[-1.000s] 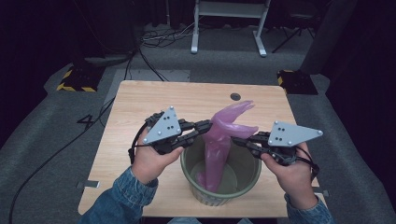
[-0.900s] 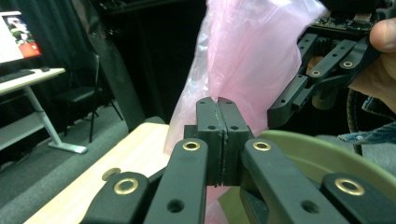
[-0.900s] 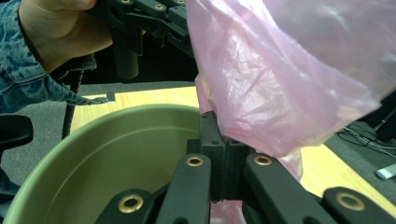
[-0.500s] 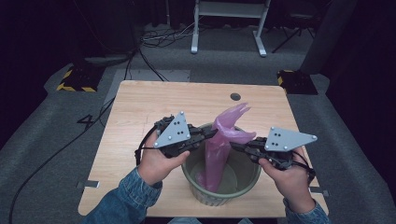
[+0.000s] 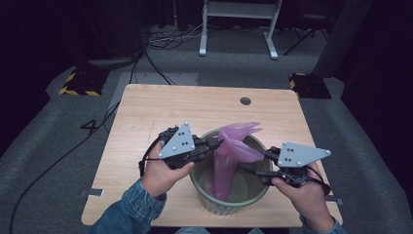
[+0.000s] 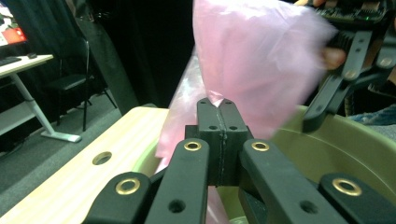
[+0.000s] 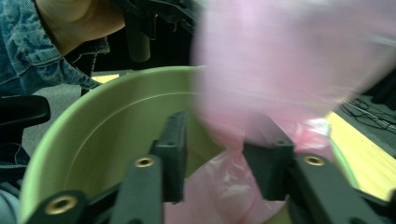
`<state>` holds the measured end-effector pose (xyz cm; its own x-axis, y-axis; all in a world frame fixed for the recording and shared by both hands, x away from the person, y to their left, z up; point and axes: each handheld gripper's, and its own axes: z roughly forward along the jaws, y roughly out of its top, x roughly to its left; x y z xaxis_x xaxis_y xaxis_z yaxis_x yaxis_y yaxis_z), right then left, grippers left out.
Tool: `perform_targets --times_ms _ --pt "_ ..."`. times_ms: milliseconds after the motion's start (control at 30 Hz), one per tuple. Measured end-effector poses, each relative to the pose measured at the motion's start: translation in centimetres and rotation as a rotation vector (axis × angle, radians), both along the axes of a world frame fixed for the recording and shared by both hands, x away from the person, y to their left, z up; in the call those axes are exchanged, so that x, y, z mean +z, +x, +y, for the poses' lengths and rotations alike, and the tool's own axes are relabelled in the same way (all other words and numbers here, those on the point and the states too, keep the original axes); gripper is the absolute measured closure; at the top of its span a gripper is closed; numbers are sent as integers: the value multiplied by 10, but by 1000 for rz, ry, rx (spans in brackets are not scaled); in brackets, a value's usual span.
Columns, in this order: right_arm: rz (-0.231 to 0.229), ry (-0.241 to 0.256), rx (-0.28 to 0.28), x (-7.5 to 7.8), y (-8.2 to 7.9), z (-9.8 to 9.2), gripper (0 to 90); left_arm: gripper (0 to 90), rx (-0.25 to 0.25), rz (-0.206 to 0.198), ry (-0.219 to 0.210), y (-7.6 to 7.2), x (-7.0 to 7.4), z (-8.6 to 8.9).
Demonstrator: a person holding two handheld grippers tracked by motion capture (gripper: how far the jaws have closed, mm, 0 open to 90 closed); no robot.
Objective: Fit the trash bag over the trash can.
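A pink plastic bag (image 5: 235,146) stands up out of a green round bin (image 5: 209,197) near the table's front edge. My left gripper (image 5: 215,143) is over the bin's left rim, shut on a pinch of the bag's upper part. In the left gripper view its closed jaws (image 6: 217,106) clamp the pink bag (image 6: 261,60) above the bin wall (image 6: 359,149). My right gripper (image 5: 256,163) is over the bin's right side, open. In the right gripper view its pads (image 7: 172,154) stand apart with the blurred bag (image 7: 289,74) hanging between them over the bin (image 7: 107,126).
The wooden table (image 5: 160,112) has a small round hole (image 5: 245,101) at the back right. Beyond it are grey floor, cables and a white desk frame (image 5: 238,24). Denim sleeves enter from the bottom edge.
Both grippers have come toward the front edge and closer over the bin. The bag's top has dropped lower with them.
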<state>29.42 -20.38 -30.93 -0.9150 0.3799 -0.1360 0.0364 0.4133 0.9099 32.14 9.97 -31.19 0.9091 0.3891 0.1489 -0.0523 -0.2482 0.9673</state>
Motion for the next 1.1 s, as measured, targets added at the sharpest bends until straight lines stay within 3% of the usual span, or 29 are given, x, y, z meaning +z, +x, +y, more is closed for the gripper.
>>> perform_targets --times_ms 133,267,467,567,633,733,867,1000,1100 --pt "-20 20 -61 9 0 -20 550 900 -9 -5 -17 -1 4 7" --pt "-47 32 -105 17 4 -24 548 900 -32 -24 -14 -5 9 3" --pt "-105 66 -153 33 20 -16 386 900 -62 -20 3 -5 9 -5" --pt "-109 80 -131 34 25 -12 382 900 -68 -12 5 -4 8 -7" --pt "-104 86 -100 34 29 -8 491 900 -74 -11 7 -4 8 -7" --pt "-113 50 -42 33 30 -4 877 900 -73 -10 14 -4 8 -7" --pt "-103 34 -66 31 26 -7 900 900 -39 -13 -1 -2 9 0" --pt "-111 32 -93 34 19 -17 900 900 -9 3 -46 2 11 10" --pt "-121 19 -108 38 11 -26 900 900 23 -2 -48 3 12 14"
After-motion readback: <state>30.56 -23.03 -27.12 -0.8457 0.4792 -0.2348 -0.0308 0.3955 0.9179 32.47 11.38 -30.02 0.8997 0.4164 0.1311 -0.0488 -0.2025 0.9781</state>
